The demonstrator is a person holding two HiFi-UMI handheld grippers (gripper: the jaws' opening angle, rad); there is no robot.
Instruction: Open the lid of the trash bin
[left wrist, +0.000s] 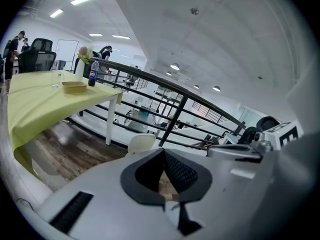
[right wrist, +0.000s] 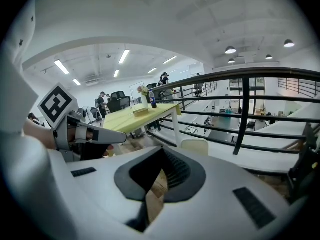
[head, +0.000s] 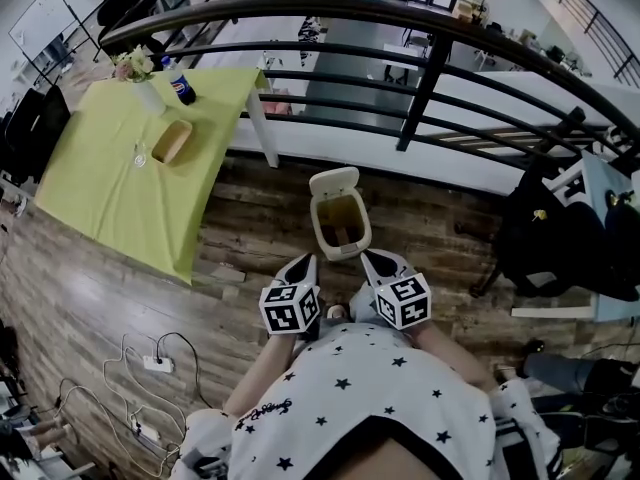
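A small white trash bin (head: 341, 230) stands on the wood floor by the railing. Its lid (head: 333, 181) is tipped up at the far side, so the brownish inside shows. My left gripper (head: 304, 263) and right gripper (head: 373, 260) hover side by side just short of the bin's near rim, both shut with nothing between the jaws. In the left gripper view the lid (left wrist: 141, 143) rises just beyond the closed left gripper (left wrist: 163, 153). In the right gripper view the lid (right wrist: 195, 146) shows past the closed right gripper (right wrist: 161, 152).
A black metal railing (head: 420, 88) runs behind the bin. On the left, a yellow-green table (head: 120, 188) carries a basket (head: 172, 142), a bottle (head: 182, 86) and a flower vase (head: 140, 78). Power strips with cables (head: 155, 364) lie at lower left. A black chair (head: 545, 238) stands right.
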